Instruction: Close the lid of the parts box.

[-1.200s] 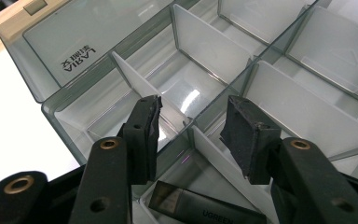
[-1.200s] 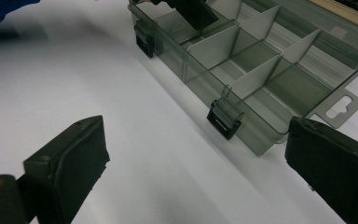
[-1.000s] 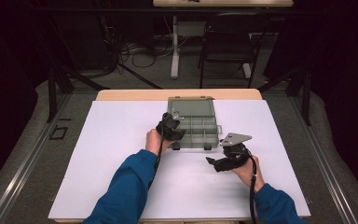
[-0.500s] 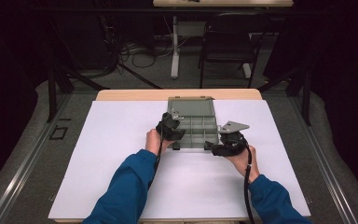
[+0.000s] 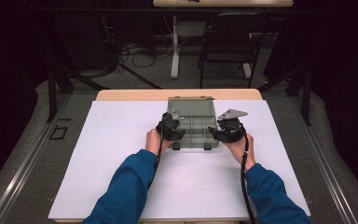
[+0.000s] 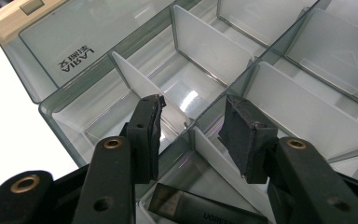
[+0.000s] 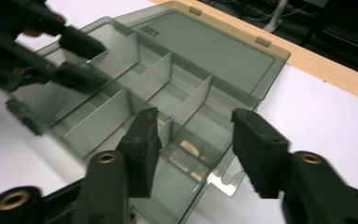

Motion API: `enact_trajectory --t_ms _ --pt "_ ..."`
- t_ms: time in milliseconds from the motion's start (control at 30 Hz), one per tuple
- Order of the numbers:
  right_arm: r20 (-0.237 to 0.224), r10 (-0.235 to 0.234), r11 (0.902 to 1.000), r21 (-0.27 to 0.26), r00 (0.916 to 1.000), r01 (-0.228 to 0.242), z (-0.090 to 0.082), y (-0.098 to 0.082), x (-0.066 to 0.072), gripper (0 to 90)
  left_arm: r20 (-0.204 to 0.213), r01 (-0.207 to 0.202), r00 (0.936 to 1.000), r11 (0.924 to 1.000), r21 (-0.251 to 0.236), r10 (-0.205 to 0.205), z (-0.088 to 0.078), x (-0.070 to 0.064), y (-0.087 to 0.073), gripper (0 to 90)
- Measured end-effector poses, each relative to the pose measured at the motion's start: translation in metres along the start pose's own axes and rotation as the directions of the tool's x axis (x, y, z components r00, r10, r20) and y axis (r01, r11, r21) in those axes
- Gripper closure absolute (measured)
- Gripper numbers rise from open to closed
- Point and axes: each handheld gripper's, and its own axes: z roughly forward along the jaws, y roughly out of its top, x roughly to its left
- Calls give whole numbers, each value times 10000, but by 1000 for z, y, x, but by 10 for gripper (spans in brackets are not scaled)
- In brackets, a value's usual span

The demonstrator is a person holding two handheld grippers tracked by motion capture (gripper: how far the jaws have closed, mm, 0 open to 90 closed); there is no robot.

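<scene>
Here, my left gripper (image 6: 193,128) held its jaws apart over the open box (image 5: 193,126); my right gripper (image 7: 193,140) had just been closing, jaws apart astride the box's side wall.

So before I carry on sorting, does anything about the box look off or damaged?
Nothing stands out. The organizer box sits square on the white mat, lid open flat behind it, dividers upright. A dark USB stick lies in a near compartment.

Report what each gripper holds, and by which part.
Nothing is held. The left gripper and the right gripper, whose fingers have just been closing, hang with gaps between their fingers over the open organizer box.
</scene>
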Motion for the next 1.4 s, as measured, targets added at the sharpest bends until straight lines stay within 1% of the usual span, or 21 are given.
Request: enact_trajectory --t_ms 233,400,467,567,667,767,967,1000,1200,1400 --pt "293 -42 10000 1 9996 42 9 11 -8 700 3 -11 10000 10000 1 11 0 0 0 566" --pt "508 -140 9998 132 9986 133 19 16 -14 799 7 -20 10000 10000 3 20 0 0 0 566" --pt "571 -107 9998 177 9983 97 22 18 -17 844 4 -29 10000 10000 5 29 0 0 0 566" --pt "651 -204 9995 242 9977 188 28 21 -20 886 21 -48 10000 10000 11 48 0 0 0 567" --pt "745 -207 9995 263 9970 188 34 23 -23 898 41 -80 10000 10000 12 80 0 1 0 568" --pt "789 -273 9989 407 9965 241 40 24 -27 900 53 -136 9999 9999 32 136 0 1 0 570" --pt "965 -112 9982 595 9953 54 50 23 -37 900 67 -141 9999 9999 29 141 0 1 0 573" --pt "981 -68 9979 648 9952 4 52 23 -38 900 75 -148 9999 9999 37 147 0 1 0 573" --pt "1215 -155 9964 844 9925 52 62 20 -41 900 84 -158 9998 9999 37 158 0 1 0 575" --pt "1354 62 9952 958 9908 -193 69 20 -50 900 108 -144 9998 9999 20 144 0 2 0 577"
